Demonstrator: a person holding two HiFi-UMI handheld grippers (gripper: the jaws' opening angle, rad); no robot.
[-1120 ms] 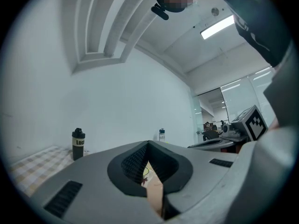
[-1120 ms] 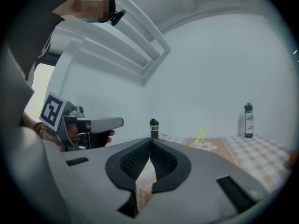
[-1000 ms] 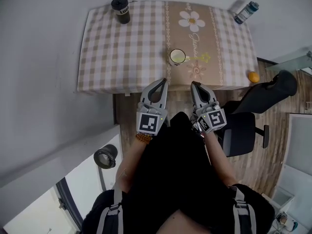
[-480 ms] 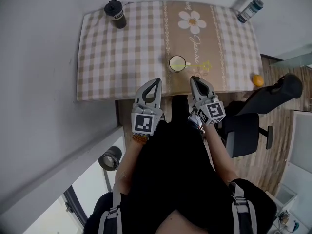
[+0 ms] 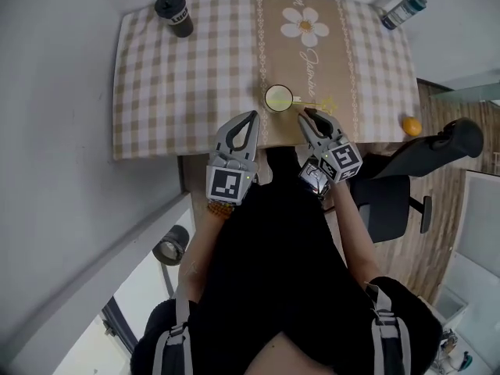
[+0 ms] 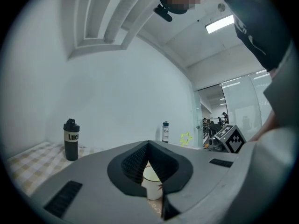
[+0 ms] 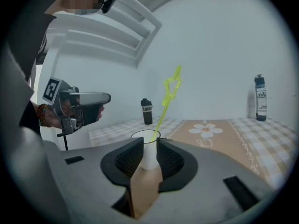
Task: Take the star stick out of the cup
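A table under a checked cloth in beige and white, with a tan runner down its middle printed with a white daisy. Near the table's front edge, on the runner, stands a white, round, straight-sided cup. In it leans the star stick, a thin, translucent yellow-green rod with an outline star at its top, tilted toward the person's right. The inside of the cup looks pale yellow; whether it holds liquid cannot be told.

The right gripper hangs just short of the cup, its ribbed black pads spread, with the cup showing in the gap ahead of them and untouched. The left gripper hangs beside it over the table edge, tips pressed together on nothing.

A black lidded tumbler stands at the far left corner, a clear bottle at the far right corner, and an orange at the near right edge.
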